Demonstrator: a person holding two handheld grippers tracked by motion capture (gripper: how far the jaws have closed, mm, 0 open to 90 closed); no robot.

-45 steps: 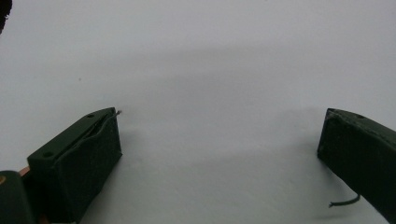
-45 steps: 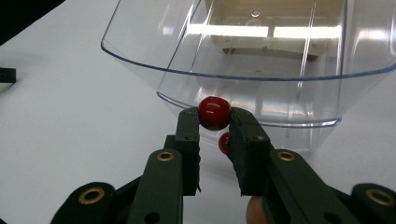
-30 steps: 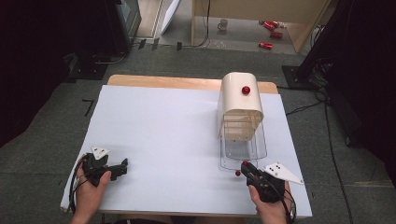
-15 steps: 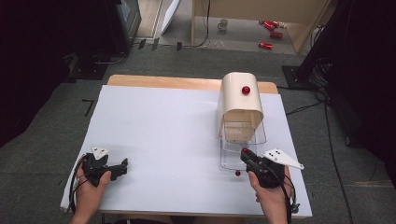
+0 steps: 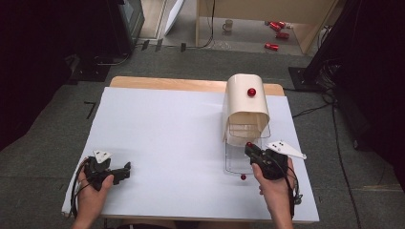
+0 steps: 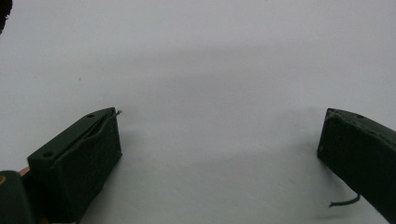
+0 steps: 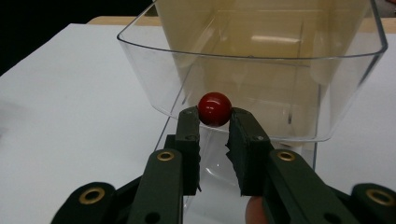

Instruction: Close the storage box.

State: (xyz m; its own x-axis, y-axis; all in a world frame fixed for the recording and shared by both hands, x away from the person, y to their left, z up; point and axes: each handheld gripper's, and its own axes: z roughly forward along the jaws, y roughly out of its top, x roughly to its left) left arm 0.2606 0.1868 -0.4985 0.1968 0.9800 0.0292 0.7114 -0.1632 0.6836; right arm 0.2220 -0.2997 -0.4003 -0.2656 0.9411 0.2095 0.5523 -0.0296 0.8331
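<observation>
Red ball [image 7: 215, 108] at clear bin's rim [image 7: 252, 55]

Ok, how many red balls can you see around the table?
3: one ball pinched in the right gripper at the clear bin, one on the table at, one on the cream cover at. More may be hidden inside.

We see a white surface [image 5: 181, 143] on grey carpet [image 5: 47, 143], a mug [image 5: 228, 25] and red cans [image 5: 277, 33] on the floor beyond.

Bright, softly shadowed table; dark surroundings; slightly soft focus.
</observation>
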